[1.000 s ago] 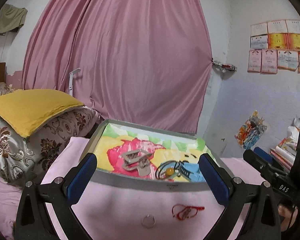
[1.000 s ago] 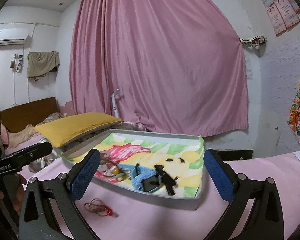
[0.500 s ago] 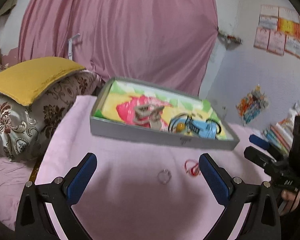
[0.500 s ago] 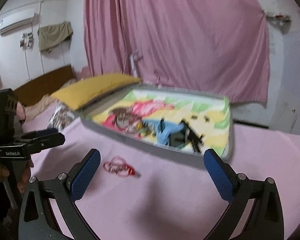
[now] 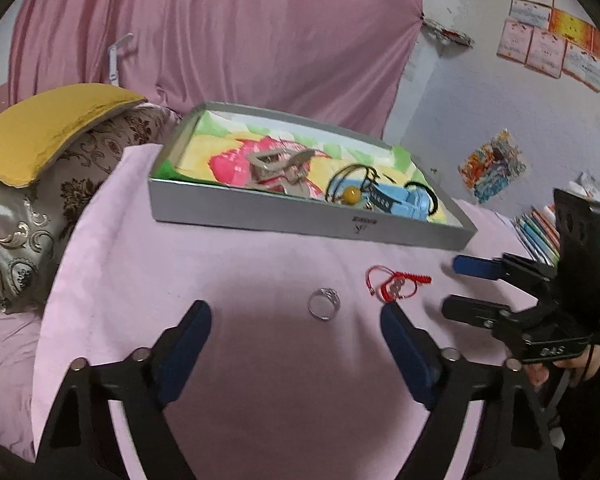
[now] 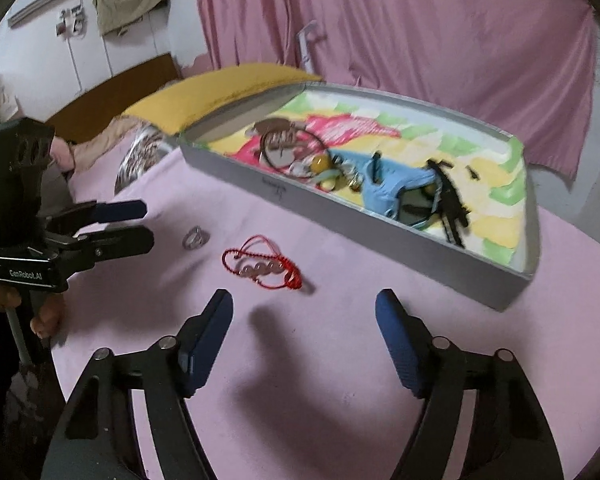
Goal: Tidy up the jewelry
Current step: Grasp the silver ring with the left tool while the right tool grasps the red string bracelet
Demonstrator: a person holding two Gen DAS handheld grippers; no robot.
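A silver ring (image 5: 324, 304) (image 6: 195, 237) and a red cord bracelet with pale beads (image 5: 394, 285) (image 6: 266, 267) lie on the pink cloth (image 5: 236, 264). Behind them stands a grey tray (image 5: 300, 224) (image 6: 340, 216) with a colourful lining, holding a hair claw, a yellow-bead bracelet (image 5: 352, 194) and black clips. My left gripper (image 5: 296, 314) hovers just short of the ring, its jaws closing with nothing between them. My right gripper (image 6: 304, 300) hangs just short of the red bracelet, its jaws also closing on nothing. Each gripper shows at the edge of the other's view.
A yellow pillow (image 5: 48, 124) on a patterned cushion (image 5: 24, 208) lies left of the cloth. A pink curtain (image 5: 228, 40) hangs behind the tray. Books (image 5: 540, 232) are stacked at the right, papers on the white wall (image 5: 556, 48).
Both grippers have tilted down and sunk toward the cloth, so ring and red bracelet now sit just ahead of the fingers. Both pairs of jaws have narrowed.
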